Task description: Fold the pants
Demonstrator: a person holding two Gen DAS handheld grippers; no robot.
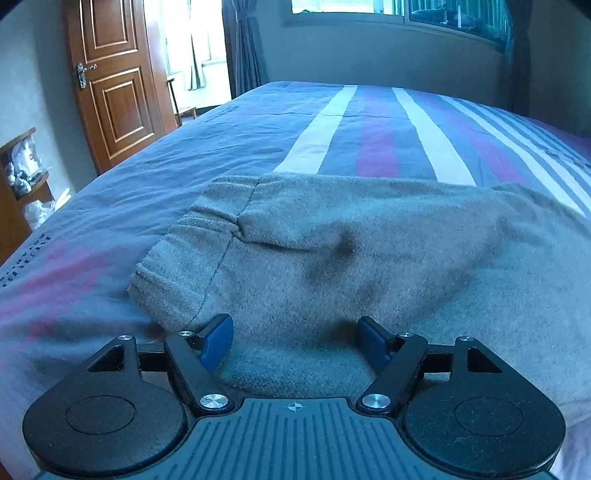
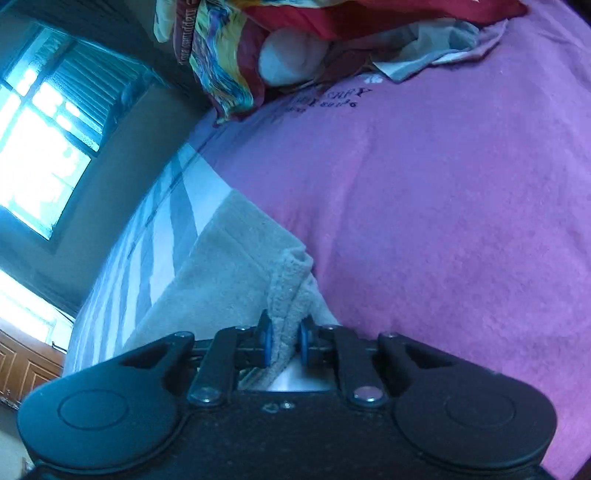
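Grey fleece pants [image 1: 332, 251] lie on the striped bed sheet [image 1: 207, 147], the ribbed waistband at the left. My left gripper [image 1: 295, 339] is open, its blue-padded fingers spread just above the pants' near part, holding nothing. In the right wrist view the pants [image 2: 229, 258] run away to the left over the purple part of the sheet [image 2: 443, 203]. My right gripper [image 2: 284, 341] is shut on a thick folded edge of the pants, pinched between its blue pads.
A brown wooden door [image 1: 114, 85] and a shelf with bags [image 1: 26, 177] stand left of the bed. Curtains and a window [image 1: 406, 11] are behind it. A pile of colourful bedding and clothes [image 2: 295, 40] lies at the bed's far end.
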